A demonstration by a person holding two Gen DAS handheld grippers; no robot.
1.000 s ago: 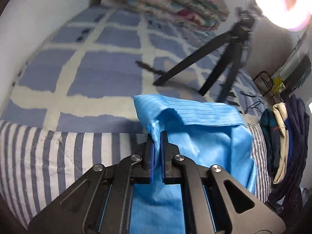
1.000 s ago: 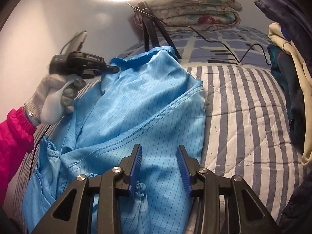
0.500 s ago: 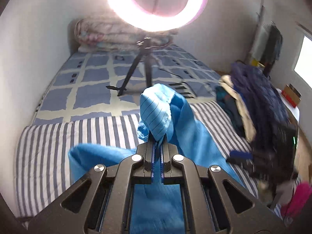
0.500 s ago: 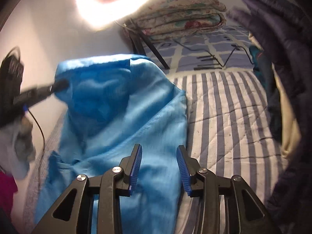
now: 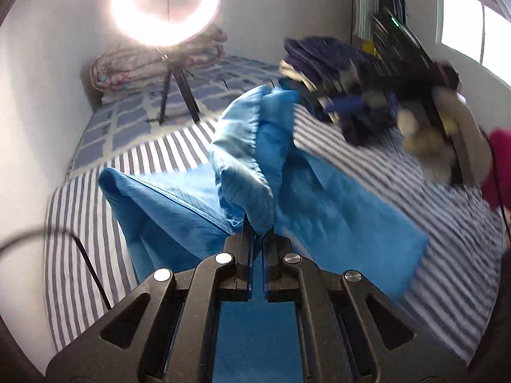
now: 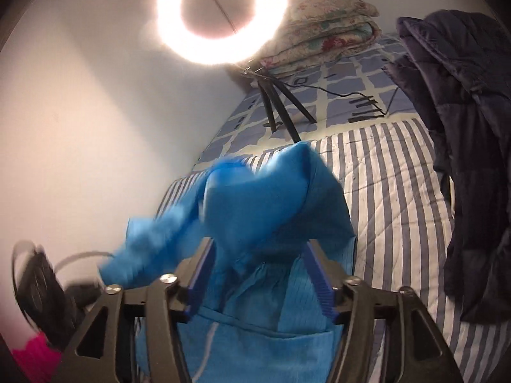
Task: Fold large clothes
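Left-wrist view: mid-fold, left tongs [image 5: 258,239] clamp a bunched edge of the blue garment [image 5: 179,204] lifted over the striped bed [image 5: 76,210], while right tongs [image 6: 258,274], jaws just widened, straddle unpinched cloth; folding looks barely half done.

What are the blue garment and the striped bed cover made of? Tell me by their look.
Blue garment: likely thin, smooth synthetic weave; fine dark grid lines, slight sheen, crisp folds. Striped bed cover: probably matte quilted cotton; stitched puckers show, but the fibre is uncertain.
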